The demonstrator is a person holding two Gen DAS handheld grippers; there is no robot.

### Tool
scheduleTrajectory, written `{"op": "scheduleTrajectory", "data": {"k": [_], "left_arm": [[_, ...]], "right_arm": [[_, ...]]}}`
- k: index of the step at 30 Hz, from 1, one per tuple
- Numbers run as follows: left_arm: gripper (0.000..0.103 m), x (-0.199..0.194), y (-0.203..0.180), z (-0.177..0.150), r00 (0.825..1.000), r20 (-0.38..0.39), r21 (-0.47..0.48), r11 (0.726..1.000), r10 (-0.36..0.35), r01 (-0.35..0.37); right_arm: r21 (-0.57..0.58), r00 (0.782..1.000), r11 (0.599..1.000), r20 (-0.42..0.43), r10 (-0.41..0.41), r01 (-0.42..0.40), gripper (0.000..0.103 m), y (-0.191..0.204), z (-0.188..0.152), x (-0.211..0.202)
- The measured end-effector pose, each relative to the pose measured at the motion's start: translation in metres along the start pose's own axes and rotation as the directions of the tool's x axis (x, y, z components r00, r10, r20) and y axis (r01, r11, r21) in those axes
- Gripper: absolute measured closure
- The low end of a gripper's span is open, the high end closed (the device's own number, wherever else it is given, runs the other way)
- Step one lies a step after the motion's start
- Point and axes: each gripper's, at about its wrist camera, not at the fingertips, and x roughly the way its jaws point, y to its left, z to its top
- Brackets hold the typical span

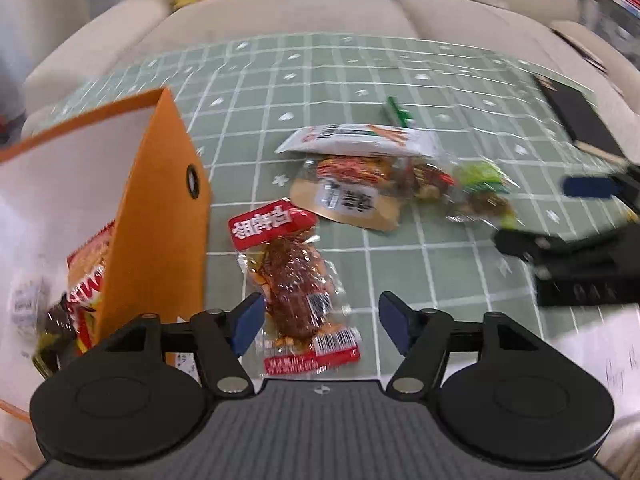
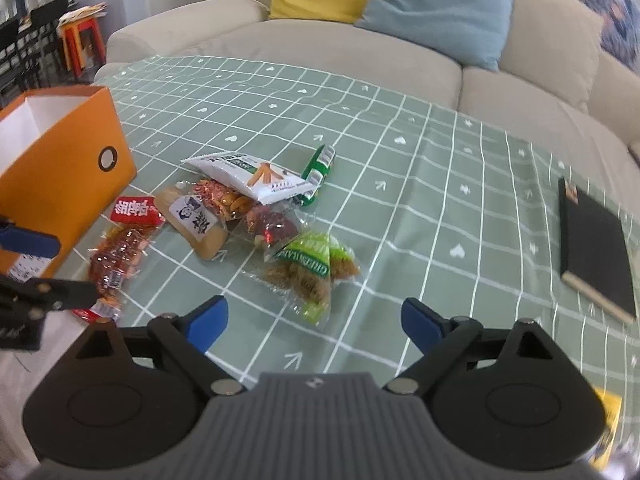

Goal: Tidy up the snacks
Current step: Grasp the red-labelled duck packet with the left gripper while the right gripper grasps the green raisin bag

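An orange box (image 1: 160,216) stands at the left of the green checked tablecloth (image 1: 360,72) and holds a red snack bag (image 1: 86,276). My left gripper (image 1: 322,322) is open, its blue pads either side of a red-labelled clear meat snack pack (image 1: 294,280) lying beside the box. Behind lie a tan pack (image 1: 348,202), a white pack (image 1: 356,140) and a green-labelled pack (image 1: 482,190). My right gripper (image 2: 316,326) is open and empty, just short of the green-labelled pack (image 2: 310,264). The box (image 2: 60,160) and the meat pack (image 2: 120,252) show at the left there.
A black notebook (image 2: 596,248) lies at the table's right. A green tube pack (image 2: 318,172) lies behind the pile. A beige sofa (image 2: 320,48) with yellow and blue cushions is beyond the table. White paper (image 1: 600,368) lies at the near right.
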Motion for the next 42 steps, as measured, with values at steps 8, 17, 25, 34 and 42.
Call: {"op": "scheduleTrajectory", "data": {"k": [8, 17, 25, 34, 42], "left_arm": [[0.021, 0.035, 0.002, 0.009, 0.995, -0.068, -0.075, 0.994, 0.069, -0.074], [0.016, 0.050, 0.009, 0.011, 0.994, -0.100, -0.116, 0.991, 0.049, -0.060], [0.031, 0.050, 0.009, 0.011, 0.996, -0.083, -0.113, 0.993, 0.020, -0.030], [0.031, 0.042, 0.003, -0.001, 0.997, -0.076, -0.051, 0.999, -0.009, 0.005], [0.031, 0.035, -0.002, -0.015, 0.996, -0.078, -0.016, 0.999, -0.031, 0.030]], "right_arm": [[-0.073, 1.000, 0.997, 0.008, -0.013, 0.013, 0.007, 0.000, 0.007, 0.023], [-0.103, 1.000, 0.995, -0.015, -0.022, 0.020, 0.007, 0.001, 0.008, 0.044], [-0.064, 0.998, 0.998, -0.061, -0.006, 0.002, 0.032, -0.003, 0.005, 0.050], [-0.002, 0.994, 1.000, -0.102, 0.027, -0.027, 0.078, -0.003, -0.001, 0.048], [0.060, 0.986, 0.997, -0.160, 0.049, -0.040, 0.079, 0.006, -0.015, 0.031]]}}
